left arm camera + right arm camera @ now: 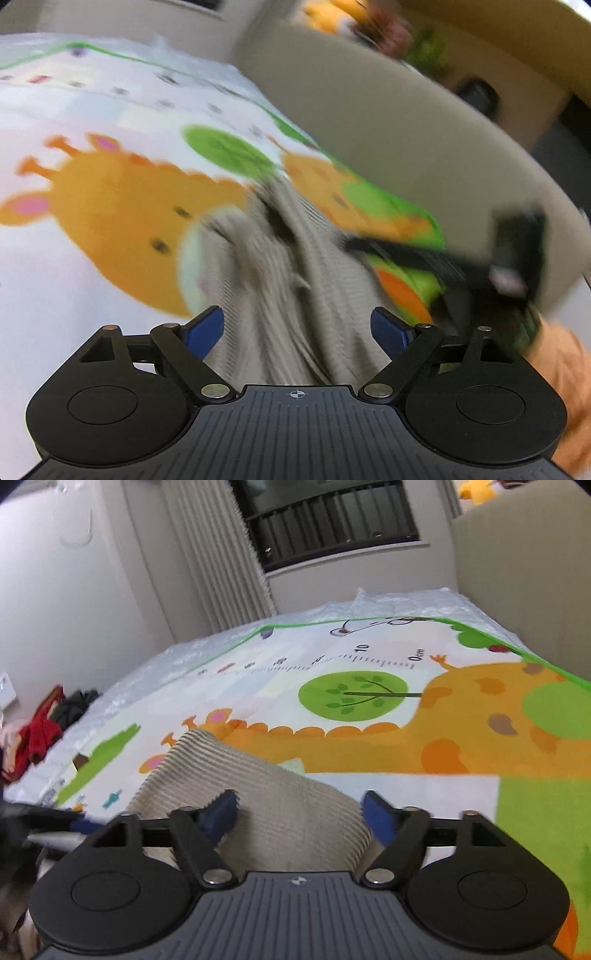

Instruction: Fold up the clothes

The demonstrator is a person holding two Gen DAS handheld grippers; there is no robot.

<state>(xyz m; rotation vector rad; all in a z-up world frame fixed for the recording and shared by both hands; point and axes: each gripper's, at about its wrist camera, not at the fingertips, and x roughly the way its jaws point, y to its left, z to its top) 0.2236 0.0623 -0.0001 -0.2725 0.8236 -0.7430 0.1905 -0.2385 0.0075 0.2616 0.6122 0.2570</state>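
A grey ribbed garment (291, 288) lies bunched on a bright giraffe-print play mat (110, 206). My left gripper (297, 328) is open, its blue pads wide apart on either side of the cloth. The view is blurred by motion. In the right wrist view the same grey garment (273, 797) lies flatter on the mat (369, 746). My right gripper (301, 816) is open above its near edge, with the cloth between the pads. The other gripper shows dark and blurred at the right of the left wrist view (480, 258).
A beige padded wall (388, 122) borders the mat on the right. A pile of red and dark clothes (44, 727) lies at the far left beside the mat. A window (325, 520) and curtain (214, 554) stand behind. A person's orange sleeve (561, 369) shows at the right.
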